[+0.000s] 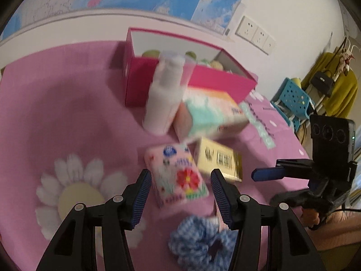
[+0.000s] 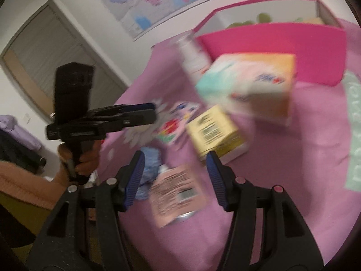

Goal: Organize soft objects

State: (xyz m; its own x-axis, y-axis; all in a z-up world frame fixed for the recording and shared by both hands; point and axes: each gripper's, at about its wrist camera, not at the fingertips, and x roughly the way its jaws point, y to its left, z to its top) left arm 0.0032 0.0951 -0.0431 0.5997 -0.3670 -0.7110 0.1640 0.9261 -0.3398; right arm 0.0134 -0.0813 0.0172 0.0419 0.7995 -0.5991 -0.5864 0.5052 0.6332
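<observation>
While both tongs gape, left tongs (image 1: 179, 194) flank the tissue pack (image 1: 176, 178).

Surface: pink cloth (image 1: 67, 113) with a big white daisy print (image 1: 76, 194), lower left of the left wrist view.
Upper centre: open magenta box (image 1: 158, 83), soft items inside.
In front of it: white bottle (image 1: 164, 99), upright, blurred.
Just right of bottle: pastel tissue pack (image 1: 212, 115).
Centre: pink floral packet (image 1: 178, 176); yellow barcode box (image 1: 218, 160) just beside it.
Bottom centre: blue gingham scrunchie (image 1: 200, 241).
Right wrist view, lower centre: pink printed packet (image 2: 176, 194).
Right edge: mint lettered strip (image 2: 354, 131).
</observation>
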